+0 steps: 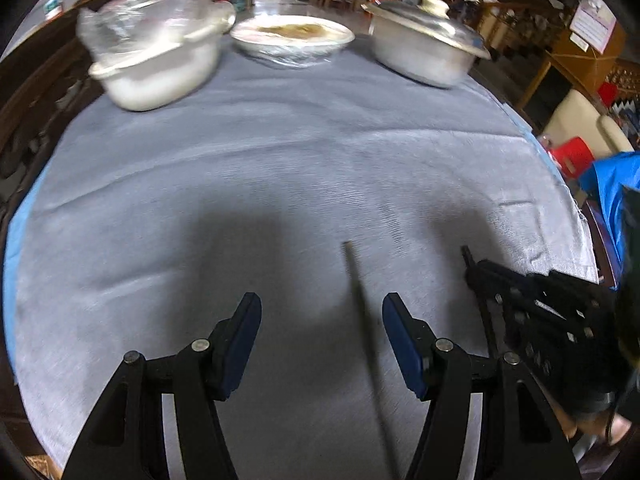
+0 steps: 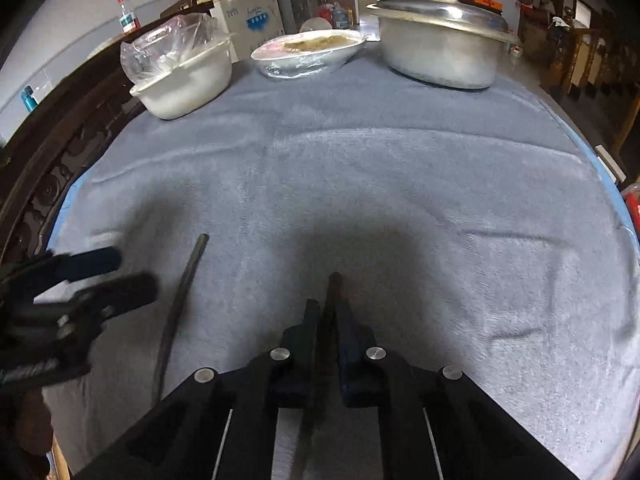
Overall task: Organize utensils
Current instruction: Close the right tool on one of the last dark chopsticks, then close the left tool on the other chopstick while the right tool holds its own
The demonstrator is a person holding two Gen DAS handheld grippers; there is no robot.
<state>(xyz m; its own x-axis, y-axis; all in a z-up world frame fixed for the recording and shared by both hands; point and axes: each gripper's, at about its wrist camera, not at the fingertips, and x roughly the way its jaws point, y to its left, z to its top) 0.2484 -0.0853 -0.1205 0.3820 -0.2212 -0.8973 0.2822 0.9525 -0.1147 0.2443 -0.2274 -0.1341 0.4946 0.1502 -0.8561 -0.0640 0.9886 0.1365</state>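
Black right gripper (image 2: 328, 312) is clenched on a dark slender chopstick (image 2: 333, 284); the left gripper (image 1: 322, 320) hangs released over a second dark chopstick (image 1: 356, 280) lying on the grey cloth (image 1: 280, 160).

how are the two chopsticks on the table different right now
One chopstick is clamped between the shut right gripper's fingers; the other chopstick lies free on the grey cloth, between the open left gripper's fingers, untouched. Both are thin, dark and point toward the dishes.
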